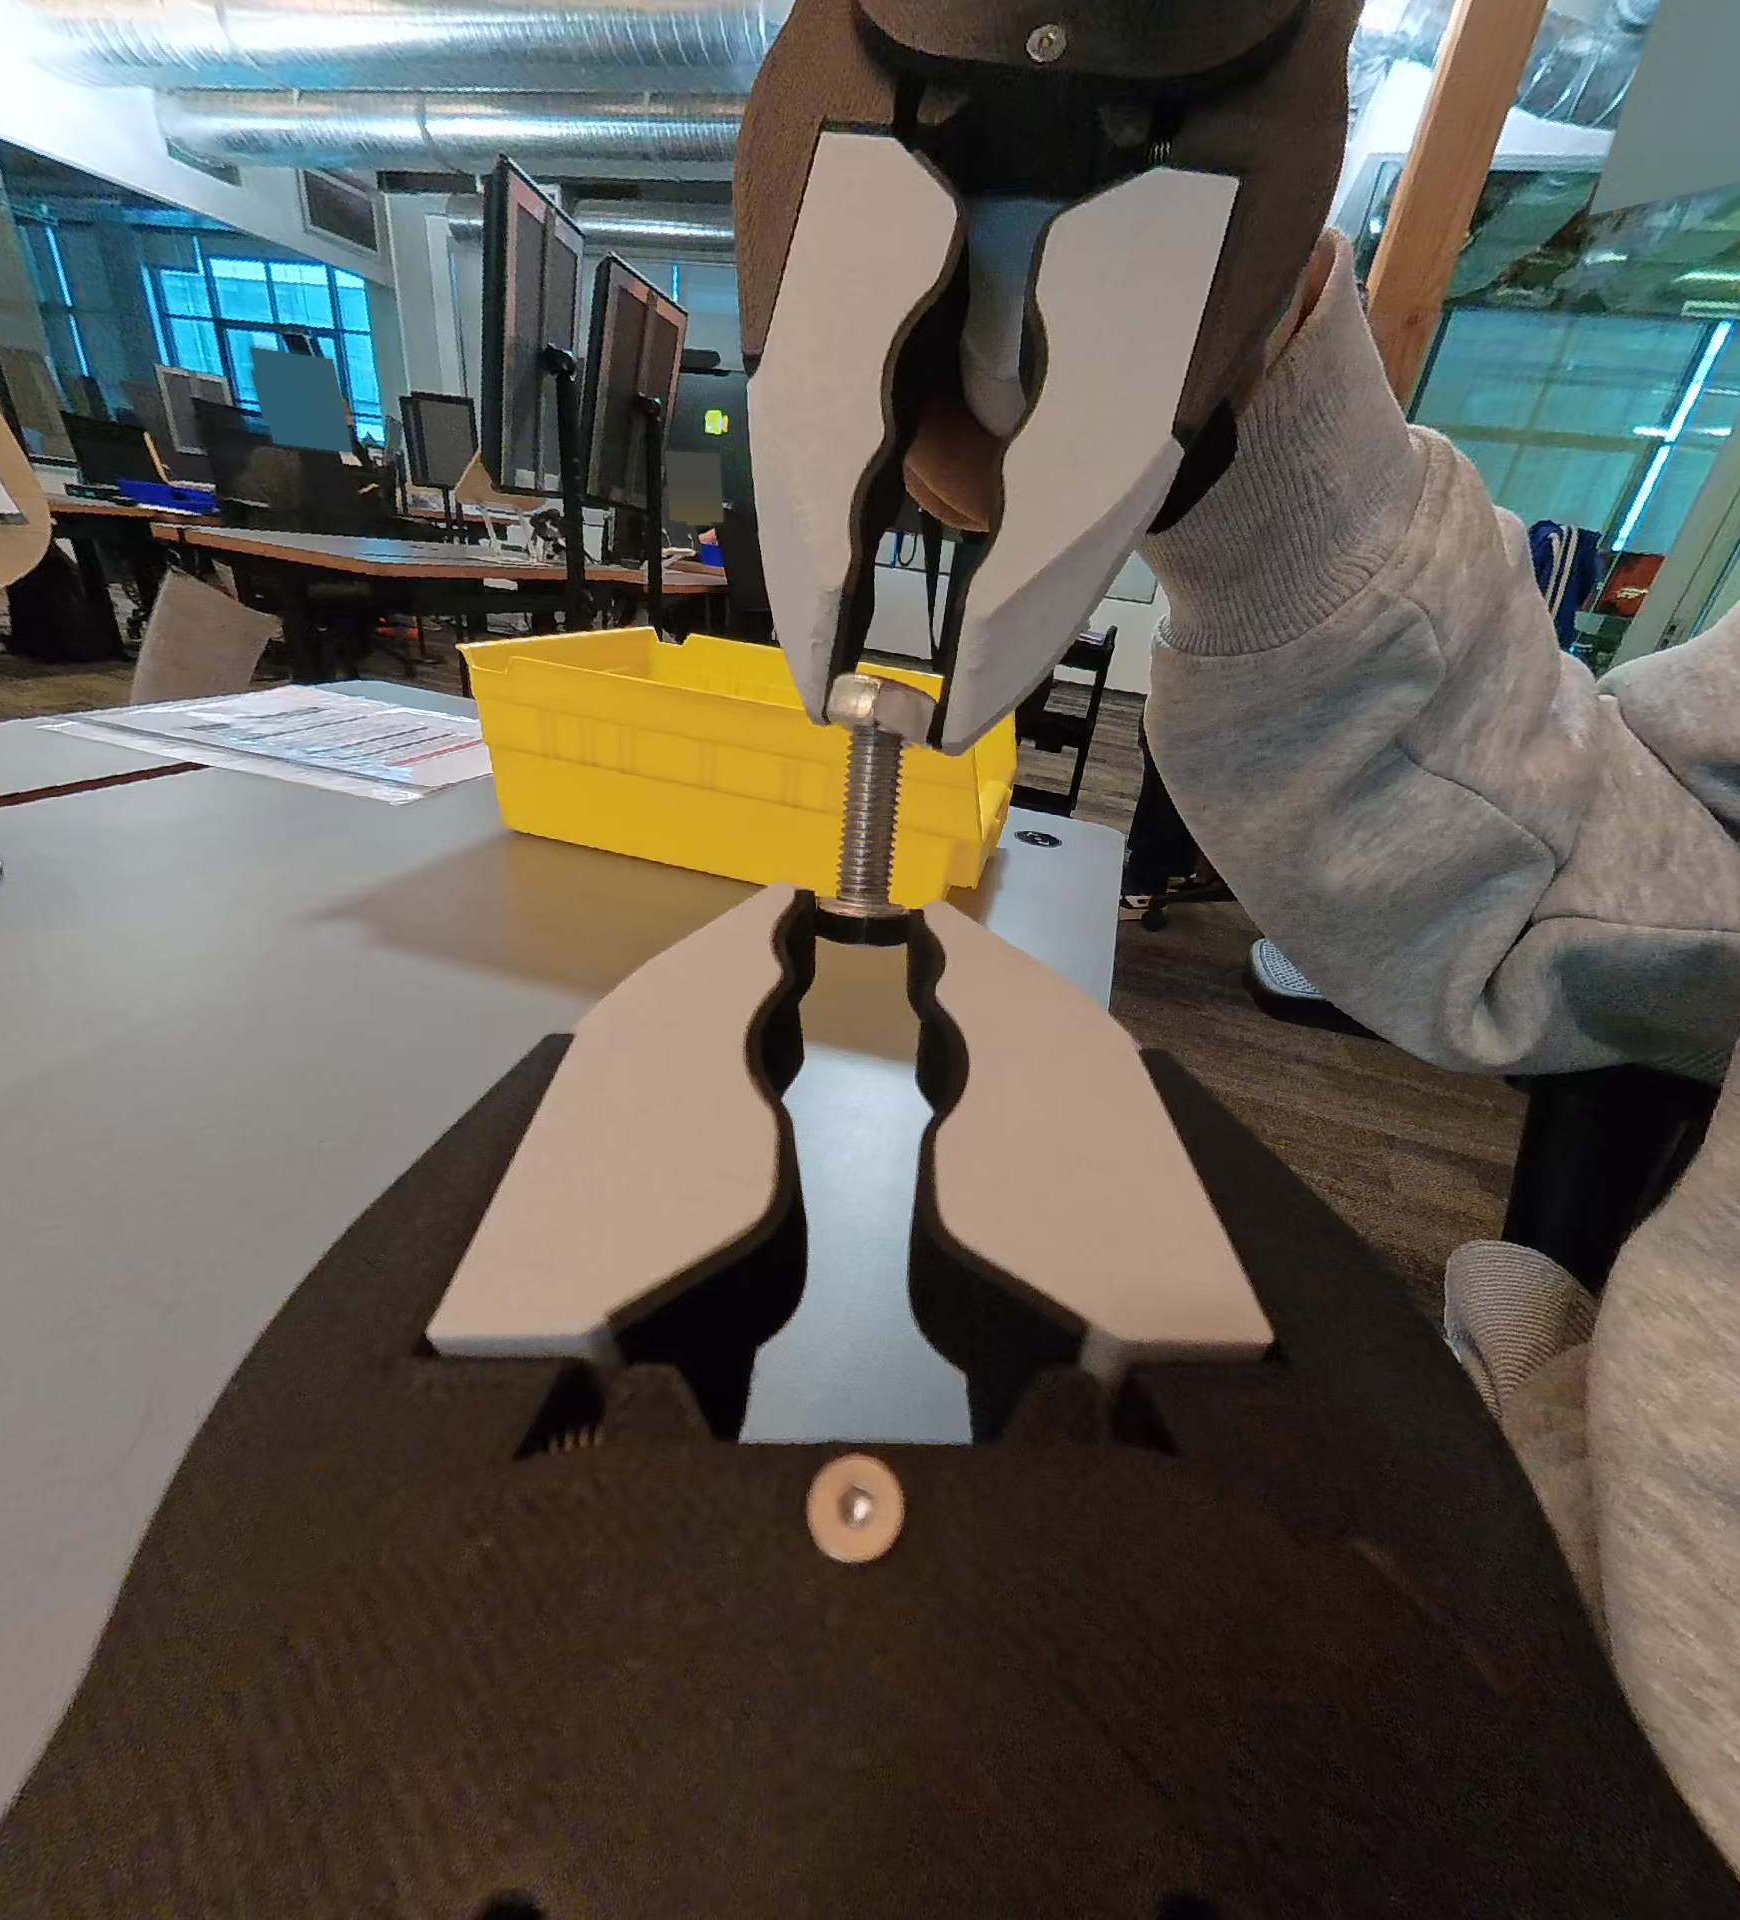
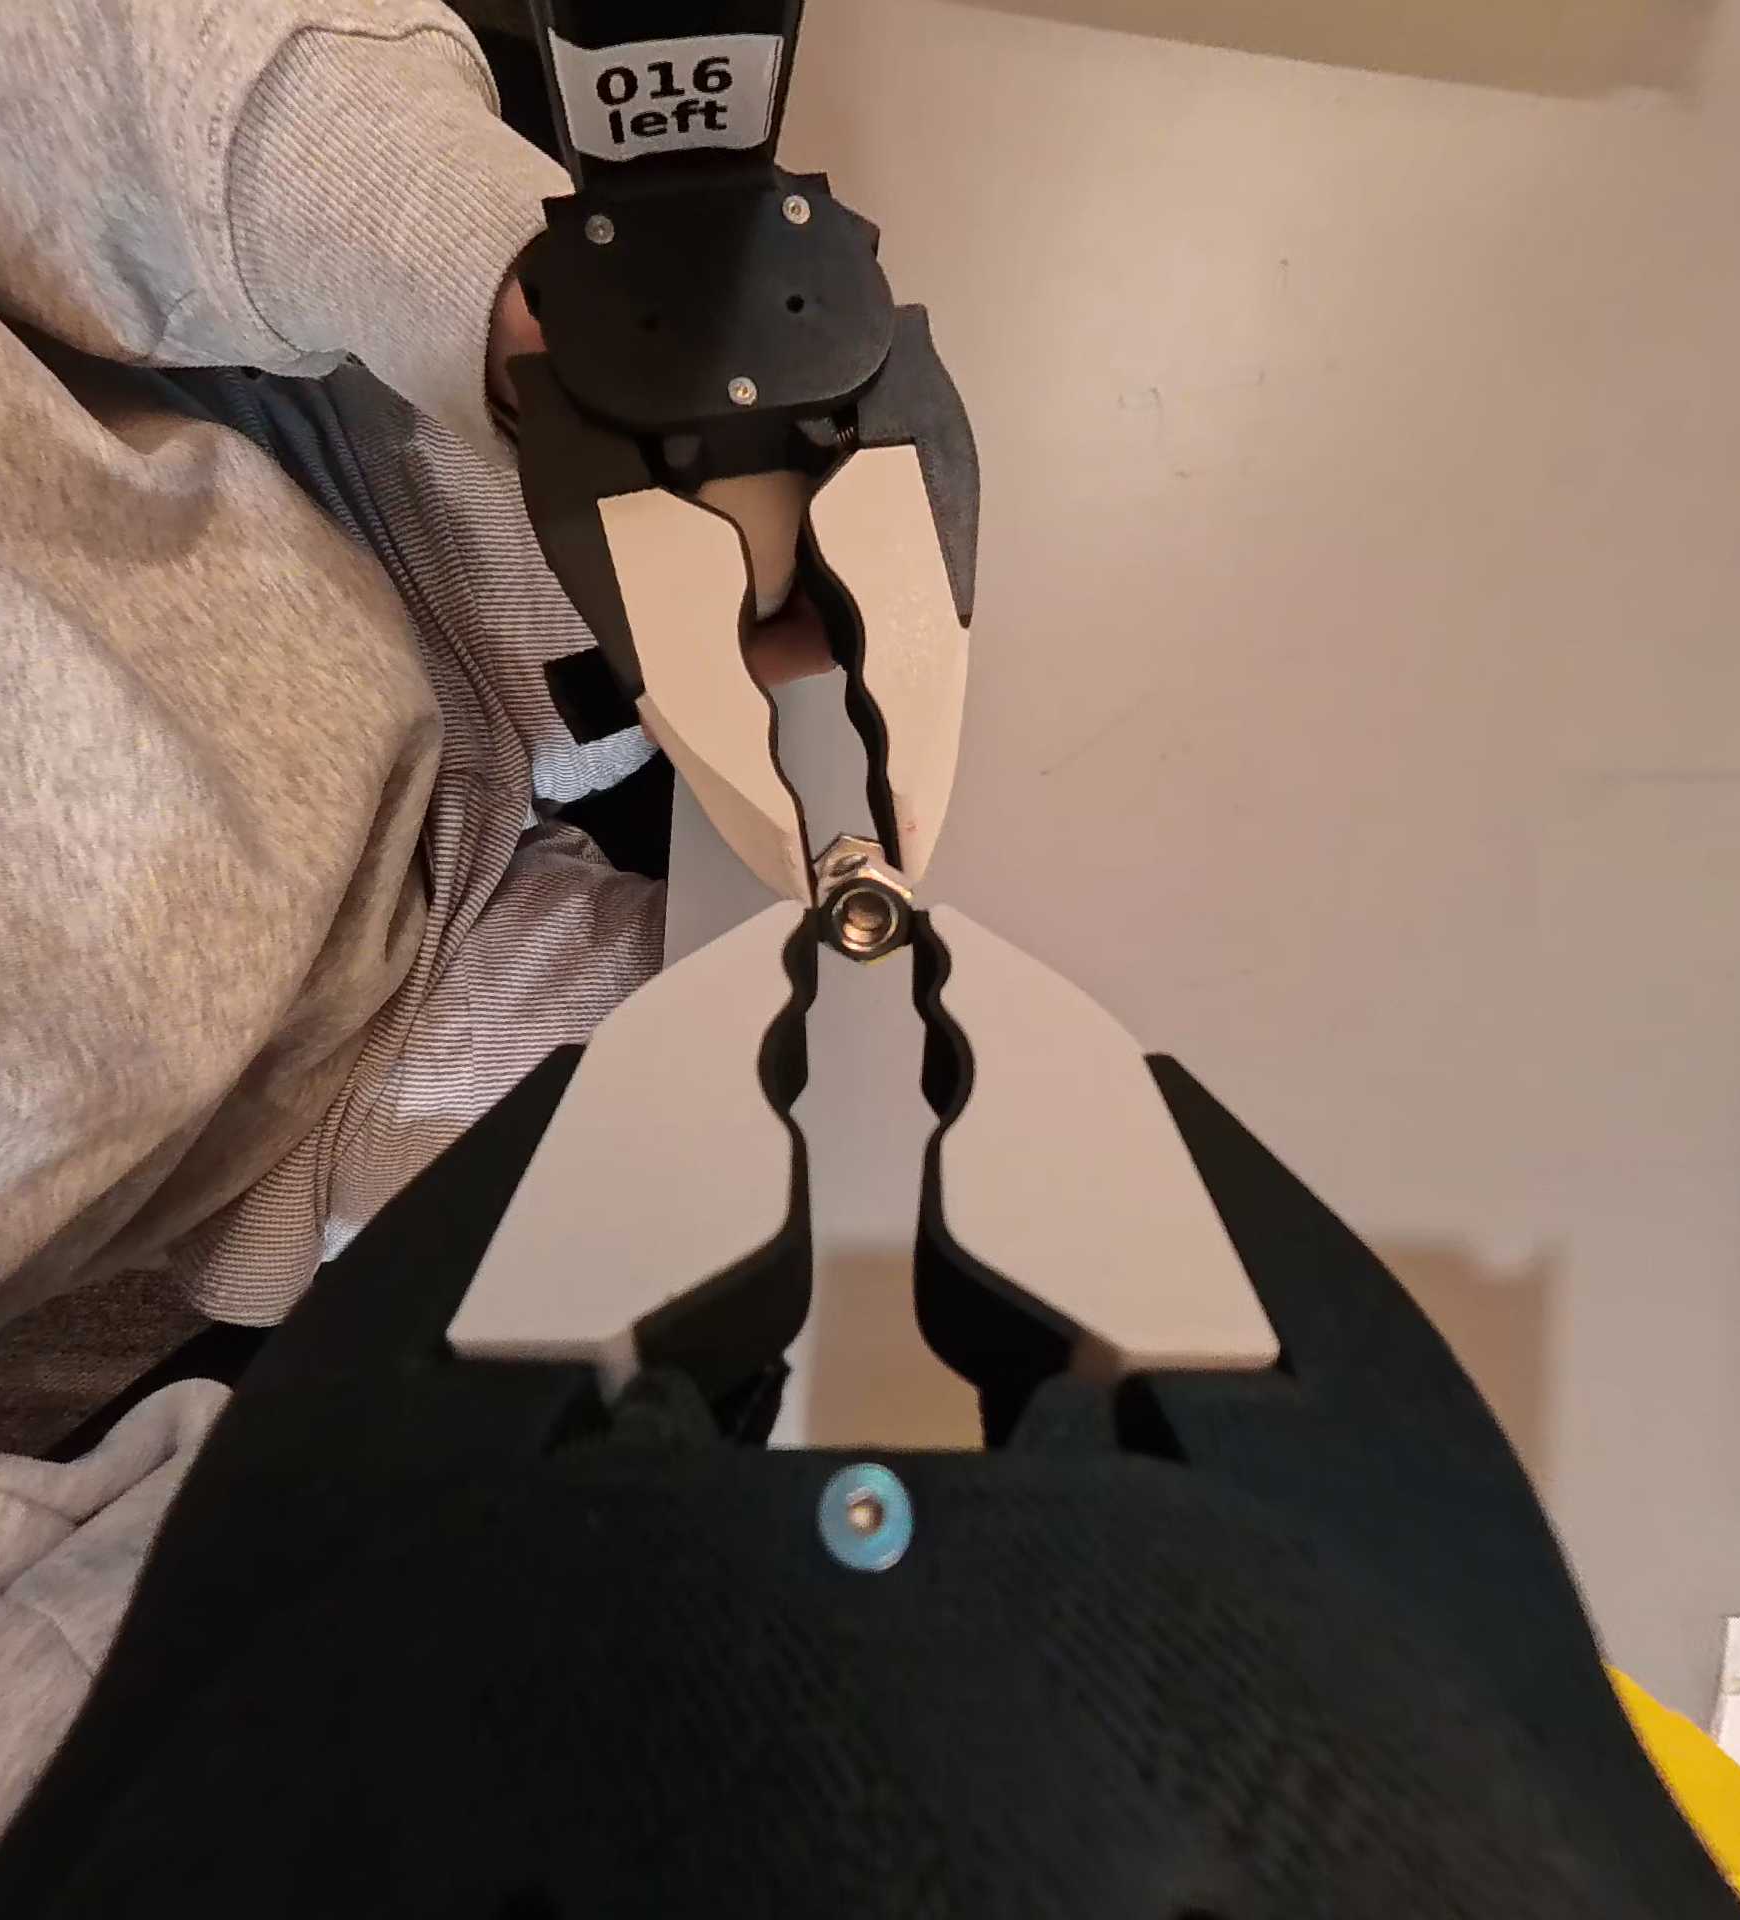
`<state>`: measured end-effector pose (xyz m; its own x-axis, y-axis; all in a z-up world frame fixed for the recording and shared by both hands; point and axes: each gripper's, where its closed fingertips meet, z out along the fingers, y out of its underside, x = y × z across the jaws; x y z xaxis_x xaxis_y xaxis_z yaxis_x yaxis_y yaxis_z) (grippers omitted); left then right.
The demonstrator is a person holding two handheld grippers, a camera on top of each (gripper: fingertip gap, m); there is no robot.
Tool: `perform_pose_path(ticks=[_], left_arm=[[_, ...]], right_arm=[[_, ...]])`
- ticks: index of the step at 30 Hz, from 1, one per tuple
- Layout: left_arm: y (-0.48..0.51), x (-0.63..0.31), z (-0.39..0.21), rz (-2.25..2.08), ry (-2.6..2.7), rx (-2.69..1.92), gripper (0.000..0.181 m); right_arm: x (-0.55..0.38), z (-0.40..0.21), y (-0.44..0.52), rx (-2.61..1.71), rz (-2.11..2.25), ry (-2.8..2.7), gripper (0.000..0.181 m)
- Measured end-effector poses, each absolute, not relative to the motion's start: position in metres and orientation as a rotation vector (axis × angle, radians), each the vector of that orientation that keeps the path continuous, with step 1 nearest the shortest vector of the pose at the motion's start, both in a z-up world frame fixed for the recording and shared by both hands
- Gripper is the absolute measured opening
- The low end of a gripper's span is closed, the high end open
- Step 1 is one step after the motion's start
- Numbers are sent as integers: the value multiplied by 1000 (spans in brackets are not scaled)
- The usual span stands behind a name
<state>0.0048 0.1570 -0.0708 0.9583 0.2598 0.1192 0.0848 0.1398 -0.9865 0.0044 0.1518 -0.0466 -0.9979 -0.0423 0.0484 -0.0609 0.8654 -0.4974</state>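
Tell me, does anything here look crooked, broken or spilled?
Nothing stands out. The bolt hangs straight, head pinched by the right gripper, lower end at a nut held in the left gripper. The yellow bin sits flat on the table.

Your left gripper (image 1: 861,914) lies level and points forward, its two pale fingers (image 1: 637,1132) drawn in until only a narrow gap separates the tips, which are clamped on something small. Your right gripper (image 1: 881,717) comes down from above with its tips pointing straight down, meeting the left one tip to tip; its fingers (image 1: 1053,540) are also nearly closed and pinching. Seen from the right wrist camera, your right gripper (image 2: 861,930) faces the left gripper (image 2: 850,857) head on. Grey sleeves (image 1: 1417,748) cover both your forearms.
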Motion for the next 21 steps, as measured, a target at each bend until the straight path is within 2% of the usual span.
perform_pose_path(ticks=[21], left_arm=[[156, 6, -63, 16, -339, -1334, 18]], right_arm=[[4, -39, 150, 97, 847, -2961, 17]])
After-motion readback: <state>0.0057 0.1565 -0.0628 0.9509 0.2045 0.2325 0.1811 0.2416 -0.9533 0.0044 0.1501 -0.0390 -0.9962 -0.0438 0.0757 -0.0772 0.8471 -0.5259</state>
